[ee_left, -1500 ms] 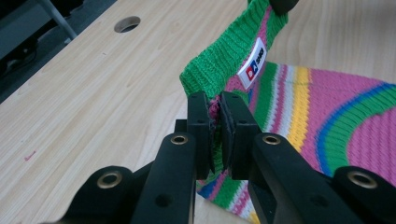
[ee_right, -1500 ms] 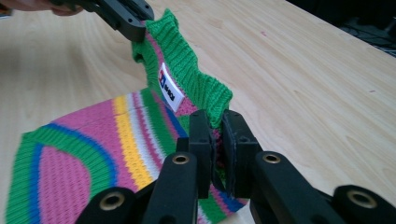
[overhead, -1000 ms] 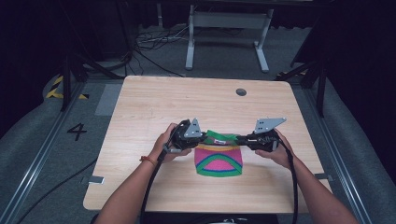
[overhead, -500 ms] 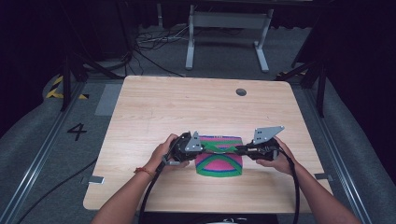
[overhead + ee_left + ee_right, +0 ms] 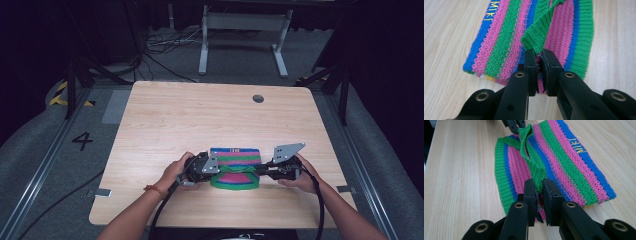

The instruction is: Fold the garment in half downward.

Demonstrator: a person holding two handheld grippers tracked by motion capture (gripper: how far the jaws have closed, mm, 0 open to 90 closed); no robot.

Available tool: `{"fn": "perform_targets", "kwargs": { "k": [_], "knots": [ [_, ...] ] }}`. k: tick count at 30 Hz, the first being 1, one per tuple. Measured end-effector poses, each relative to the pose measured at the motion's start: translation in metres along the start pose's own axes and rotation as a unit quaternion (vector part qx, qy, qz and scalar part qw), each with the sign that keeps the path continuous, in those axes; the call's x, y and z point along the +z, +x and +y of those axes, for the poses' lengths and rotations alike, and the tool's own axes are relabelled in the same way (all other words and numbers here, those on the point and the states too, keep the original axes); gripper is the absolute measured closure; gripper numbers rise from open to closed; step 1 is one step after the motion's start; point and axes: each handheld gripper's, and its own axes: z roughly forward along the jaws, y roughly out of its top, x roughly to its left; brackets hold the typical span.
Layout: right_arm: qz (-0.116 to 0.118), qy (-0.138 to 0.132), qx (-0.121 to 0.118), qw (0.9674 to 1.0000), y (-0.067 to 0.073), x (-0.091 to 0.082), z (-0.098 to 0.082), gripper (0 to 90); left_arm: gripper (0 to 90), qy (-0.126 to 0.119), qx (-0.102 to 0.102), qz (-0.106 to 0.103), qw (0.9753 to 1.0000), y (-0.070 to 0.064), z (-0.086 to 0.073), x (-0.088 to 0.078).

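A knitted piece (image 5: 235, 159) in green, pink and blue stripes lies flat near the table's front edge; yellow letters run along its far blue stripe. Its green ribbed edge (image 5: 537, 32) is lifted off the layer beneath and stretched between both grippers. My left gripper (image 5: 539, 53) is shut on one end of that edge, at the piece's left side (image 5: 215, 169). My right gripper (image 5: 539, 183) is shut on the other end, at the right side (image 5: 260, 171). In the right gripper view, the left gripper's jaws (image 5: 514, 124) show at the top, holding the same green edge (image 5: 531, 157).
The wooden table (image 5: 200, 120) is bare around the knit, with a round cable hole (image 5: 258, 98) at the back right. Metal frame rails run along both sides. Behind the table stand a stand's legs (image 5: 240, 45) and loose floor cables.
Both grippers have drawn the green edge toward the table's front edge, so more of the striped layer with the letters shows behind them.
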Motion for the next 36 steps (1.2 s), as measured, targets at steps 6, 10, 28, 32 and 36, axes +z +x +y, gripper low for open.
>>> {"fn": "perform_targets", "kwargs": {
  "k": [6,10,28,32,36],
  "knots": [
    [0.007,0.008,-0.007,0.9999,0.005,0.002,-0.003,82.7,82.6,0.006,0.001,-0.006,1.0,-0.004,-0.002,-0.001],
    [0.007,0.012,-0.005,0.9999,0.008,0.003,-0.005,82.4,81.3,0.01,0.003,-0.01,0.9999,-0.007,-0.003,-0.001],
    [-0.004,0.003,0.004,1.0,0.02,0.012,-0.007,70.3,56.5,-0.011,-0.035,0.008,0.9993,-0.01,0.0,-0.009],
    [-0.006,0.001,0.005,1.0,0.021,0.017,-0.004,66.6,56.2,-0.016,-0.036,-0.002,0.9992,-0.009,0.008,-0.004],
    [-0.014,0.012,0.009,0.9998,0.021,0.025,-0.003,65.4,60.6,-0.007,-0.04,-0.017,0.999,-0.009,0.008,0.006]
  ]
}}
